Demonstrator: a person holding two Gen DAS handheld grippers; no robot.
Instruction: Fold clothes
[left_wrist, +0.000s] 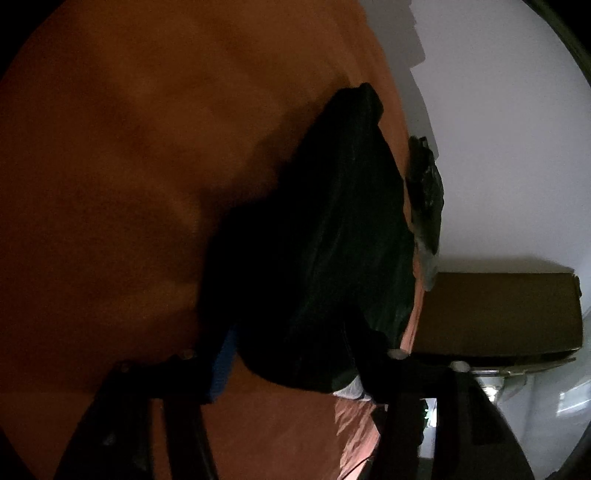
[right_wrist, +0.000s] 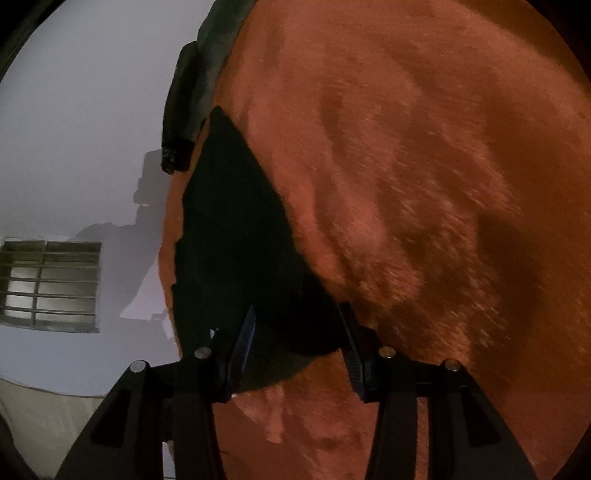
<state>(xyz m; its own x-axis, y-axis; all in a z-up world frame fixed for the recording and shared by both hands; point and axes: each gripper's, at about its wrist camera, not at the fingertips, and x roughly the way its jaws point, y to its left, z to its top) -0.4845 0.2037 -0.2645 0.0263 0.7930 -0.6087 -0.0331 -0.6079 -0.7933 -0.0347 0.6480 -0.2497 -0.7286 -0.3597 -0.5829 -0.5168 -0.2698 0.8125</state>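
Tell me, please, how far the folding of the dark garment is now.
Done: the dark garment lies on the orange blanket, already narrowed. In hand: the right tongs straddle its near end; the left tongs are at its edge, grip unclear in the dark. Left: the final folds, and another dark cloth behind.

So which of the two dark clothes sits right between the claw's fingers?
The big black garment lying on the orange blanket; the smaller greyish piece lies farther off, at the blanket's edge.

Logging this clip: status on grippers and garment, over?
Left gripper pinching dark garment. Right gripper around its edge, grip unclear. Orange cover beneath. Nothing in the way.
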